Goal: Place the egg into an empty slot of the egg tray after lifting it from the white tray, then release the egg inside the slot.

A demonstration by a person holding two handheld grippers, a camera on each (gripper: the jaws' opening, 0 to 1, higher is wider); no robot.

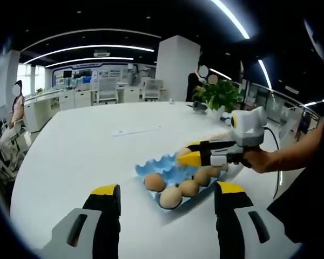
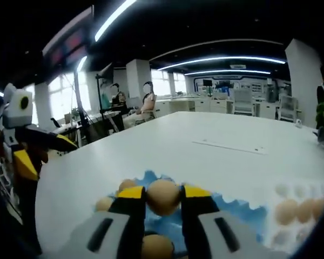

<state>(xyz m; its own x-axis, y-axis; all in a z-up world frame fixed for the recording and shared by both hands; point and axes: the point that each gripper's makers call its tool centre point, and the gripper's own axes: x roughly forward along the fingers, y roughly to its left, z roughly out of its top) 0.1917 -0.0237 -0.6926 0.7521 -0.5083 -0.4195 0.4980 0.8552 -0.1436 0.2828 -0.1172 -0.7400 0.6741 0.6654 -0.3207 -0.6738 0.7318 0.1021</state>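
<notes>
The right claw (image 2: 162, 200) grips an egg (image 2: 162, 196) between its yellow tips, holding it over the blue egg tray (image 2: 238, 211), where several eggs already sit in slots. To that tray's right, the white tray (image 2: 291, 213) holds more eggs. The left claw (image 1: 167, 195) hangs wide open with nothing in it, back from the blue egg tray (image 1: 151, 168) above the white desk (image 1: 86, 151). A potted plant (image 1: 218, 96) stands at the desk's far side.

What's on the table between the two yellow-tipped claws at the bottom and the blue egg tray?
Nothing. In the left gripper view, bare white tabletop separates the open left gripper from the blue moulded egg tray holding brown eggs.
</notes>
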